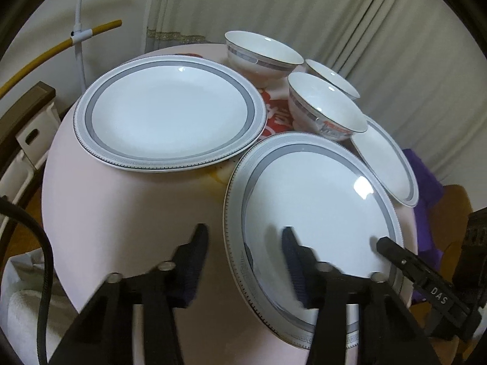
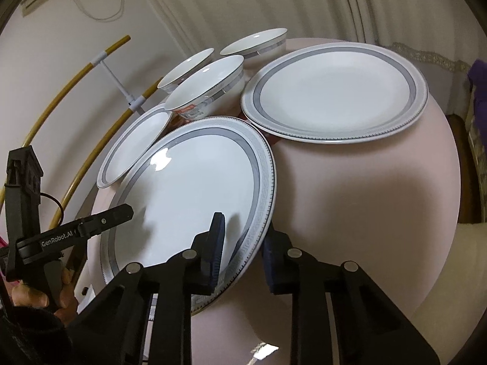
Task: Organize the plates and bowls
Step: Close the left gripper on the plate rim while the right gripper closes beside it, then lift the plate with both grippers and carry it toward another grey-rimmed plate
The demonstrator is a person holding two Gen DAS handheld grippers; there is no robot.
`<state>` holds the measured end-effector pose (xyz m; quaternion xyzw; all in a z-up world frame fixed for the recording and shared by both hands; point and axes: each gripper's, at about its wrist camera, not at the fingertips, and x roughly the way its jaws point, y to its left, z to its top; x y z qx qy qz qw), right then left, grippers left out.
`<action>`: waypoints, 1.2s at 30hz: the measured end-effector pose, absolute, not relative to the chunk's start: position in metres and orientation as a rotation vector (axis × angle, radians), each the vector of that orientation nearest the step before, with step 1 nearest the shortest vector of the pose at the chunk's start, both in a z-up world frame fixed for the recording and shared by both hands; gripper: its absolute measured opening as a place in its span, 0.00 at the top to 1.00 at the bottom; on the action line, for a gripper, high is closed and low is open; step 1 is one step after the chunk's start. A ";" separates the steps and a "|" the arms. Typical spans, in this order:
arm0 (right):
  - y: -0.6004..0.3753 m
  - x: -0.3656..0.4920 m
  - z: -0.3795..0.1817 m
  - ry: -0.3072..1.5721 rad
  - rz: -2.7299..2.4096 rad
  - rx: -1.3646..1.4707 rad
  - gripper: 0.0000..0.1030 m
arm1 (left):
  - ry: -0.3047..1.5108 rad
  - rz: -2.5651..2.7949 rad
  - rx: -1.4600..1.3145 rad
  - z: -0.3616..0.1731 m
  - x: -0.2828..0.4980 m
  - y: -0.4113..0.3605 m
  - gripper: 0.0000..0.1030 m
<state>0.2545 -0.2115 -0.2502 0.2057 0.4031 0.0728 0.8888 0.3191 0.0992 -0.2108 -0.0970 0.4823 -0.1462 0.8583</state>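
A large white plate with a grey band [image 1: 319, 206] [image 2: 188, 188] lies nearest on the round pink table [image 1: 121, 213], its far edge overlapping a small plate [image 1: 386, 164] [image 2: 137, 149]. My left gripper [image 1: 243, 243] straddles its rim, one finger over the plate and one outside, with table showing in the gap. My right gripper [image 2: 243, 240] is shut on the opposite rim, one pad on top and one underneath. A second large plate [image 1: 170, 112] [image 2: 334, 91] lies flat further back. Three white bowls [image 1: 325, 106] [image 2: 207, 85] stand upright beside it.
A yellow hoop on a white stand [image 1: 45, 54] [image 2: 76, 91] curves past the table. Curtains [image 1: 304, 6] hang behind. Purple cloth [image 1: 426, 182] lies beyond the small plate. A white towel [image 1: 18, 313] sits low on the left. A hand [image 2: 33, 298] holds the other gripper's handle.
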 end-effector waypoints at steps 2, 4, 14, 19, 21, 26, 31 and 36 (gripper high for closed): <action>-0.210 0.254 -0.250 0.836 0.138 0.427 0.78 | 1.012 -0.321 -0.196 -0.211 0.320 0.100 0.73; -0.210 0.253 -0.250 0.833 0.130 0.432 0.78 | 1.007 -0.323 -0.192 -0.211 0.321 0.100 0.79; -0.212 0.252 -0.251 0.823 0.110 0.452 0.84 | 0.998 -0.342 -0.175 -0.213 0.325 0.101 0.83; -0.212 0.251 -0.251 0.825 0.100 0.452 0.84 | 0.981 -0.345 -0.162 -0.213 0.323 0.099 0.83; -0.211 0.251 -0.251 0.824 0.094 0.451 0.84 | 0.973 -0.350 -0.165 -0.214 0.321 0.099 0.84; -0.210 0.251 -0.251 0.821 0.083 0.448 0.84 | 0.964 -0.362 -0.199 -0.217 0.320 0.104 0.84; -0.208 0.252 -0.250 0.823 0.072 0.437 0.84 | 0.959 -0.356 -0.183 -0.217 0.320 0.102 0.83; -0.205 0.253 -0.248 0.824 0.063 0.396 0.83 | 0.956 -0.359 -0.180 -0.216 0.320 0.102 0.84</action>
